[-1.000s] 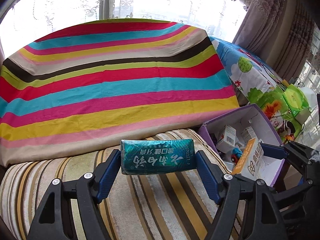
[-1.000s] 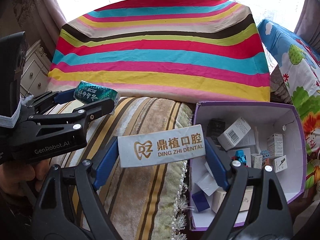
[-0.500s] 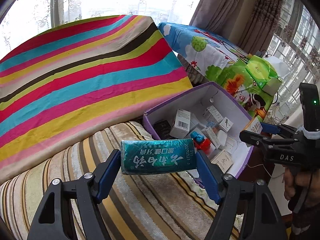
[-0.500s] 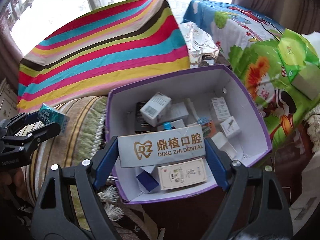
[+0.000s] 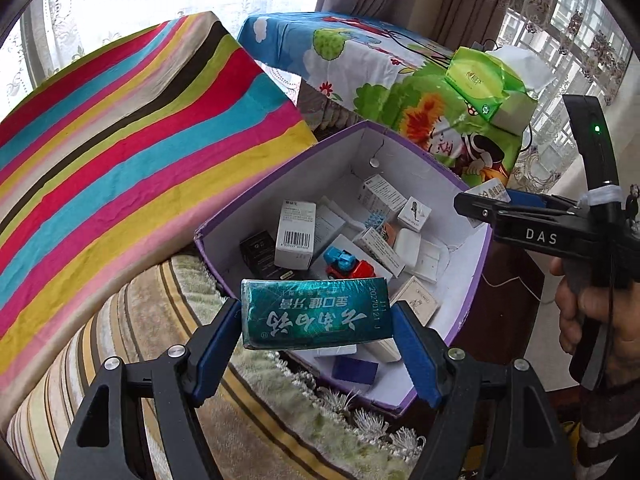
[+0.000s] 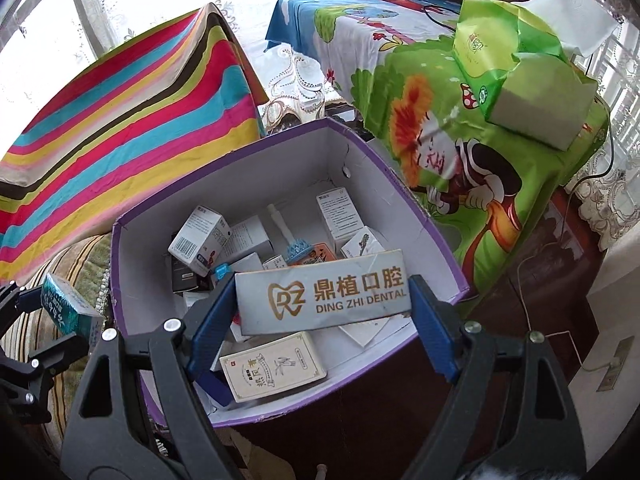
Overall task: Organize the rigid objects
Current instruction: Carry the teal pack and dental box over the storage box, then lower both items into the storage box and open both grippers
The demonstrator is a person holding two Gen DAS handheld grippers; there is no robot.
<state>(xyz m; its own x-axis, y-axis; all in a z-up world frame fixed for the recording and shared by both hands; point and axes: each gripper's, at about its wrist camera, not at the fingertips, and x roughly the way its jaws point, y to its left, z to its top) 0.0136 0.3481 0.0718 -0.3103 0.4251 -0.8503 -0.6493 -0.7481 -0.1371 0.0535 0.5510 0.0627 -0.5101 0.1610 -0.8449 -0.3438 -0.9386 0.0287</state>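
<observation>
Only right wrist view shows cream box (image 6: pixel 273 366) inside purple bin (image 6: pixel 384 160).

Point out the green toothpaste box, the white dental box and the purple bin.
green toothpaste box (image 5: pixel 316 314), left wrist view, printed front face
white dental box (image 6: pixel 322 298), right wrist view, logo face
purple bin (image 6: pixel 276 172), right wrist view, inner back wall

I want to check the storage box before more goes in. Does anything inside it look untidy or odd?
Yes. In the purple box the small cartons lie tilted and piled without order, and a toy car sits among them.
</observation>
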